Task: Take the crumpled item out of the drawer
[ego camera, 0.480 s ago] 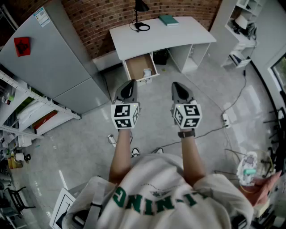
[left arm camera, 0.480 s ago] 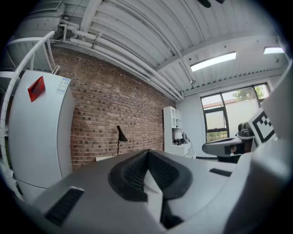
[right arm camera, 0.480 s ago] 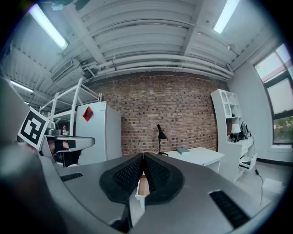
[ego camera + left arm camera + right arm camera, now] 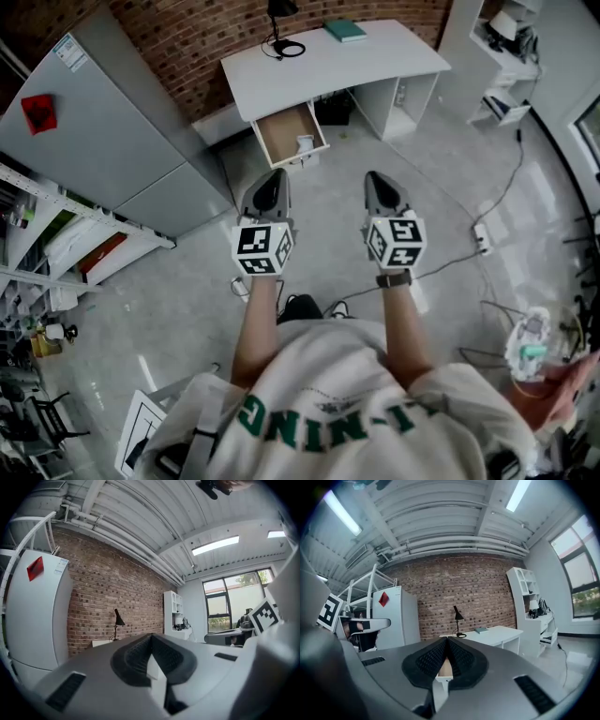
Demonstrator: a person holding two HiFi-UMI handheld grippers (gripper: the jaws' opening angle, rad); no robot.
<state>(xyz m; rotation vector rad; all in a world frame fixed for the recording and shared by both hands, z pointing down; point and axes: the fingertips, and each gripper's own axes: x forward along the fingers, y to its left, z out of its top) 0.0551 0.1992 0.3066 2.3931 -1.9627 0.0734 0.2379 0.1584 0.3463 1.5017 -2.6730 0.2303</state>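
Only the head view showed the crumpled item (image 4: 305,145), a pale speck too small to make out, in the open drawer (image 4: 283,133) under the desk (image 4: 337,70) at 12 o'clock, well apart from the left tool (image 4: 272,178) and right tool (image 4: 374,177), both pressed together, empty.

left tool (image 4: 152,638) closed, facing brick wall (image 4: 105,597)

Desk (image 4: 328,66) stands ahead of you, drawer (image 4: 284,131) beneath it, crumpled item (image 4: 305,143) inside. Fridge (image 4: 103,131) to your left.
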